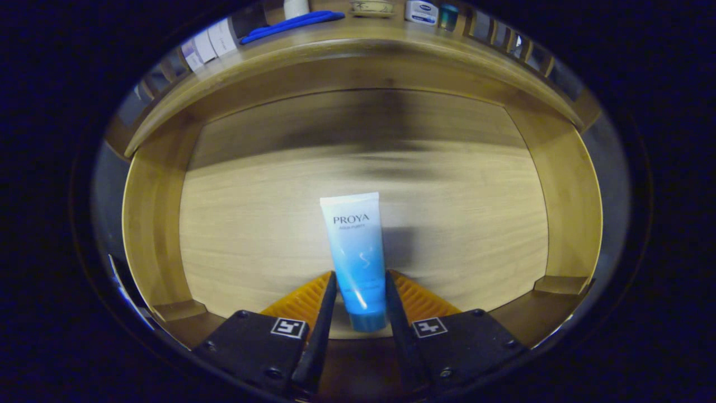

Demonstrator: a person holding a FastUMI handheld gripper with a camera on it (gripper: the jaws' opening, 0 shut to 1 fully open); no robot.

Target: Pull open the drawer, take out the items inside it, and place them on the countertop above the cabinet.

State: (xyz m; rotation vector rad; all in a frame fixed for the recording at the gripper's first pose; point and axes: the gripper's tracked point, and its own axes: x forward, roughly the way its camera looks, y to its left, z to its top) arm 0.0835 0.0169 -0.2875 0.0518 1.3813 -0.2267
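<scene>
A white-to-blue cosmetic tube [353,235] with a blue cap stands lengthwise between my fingers, cap end toward me and flat end pointing ahead. My gripper [360,275] is shut on its lower half, and both fingers press its sides. Below it lies the pale wooden floor of the open drawer [151,224], and the tube throws a shadow to its right. The rest of the drawer floor is bare. Beyond the drawer's far edge runs the wooden countertop [335,42].
On the countertop lie a blue flat item [291,23], a white bottle [215,38], a small round tin [372,6], a white-and-blue jar [422,12] and a teal container [447,15]. The drawer's side walls [570,201] rise on both sides.
</scene>
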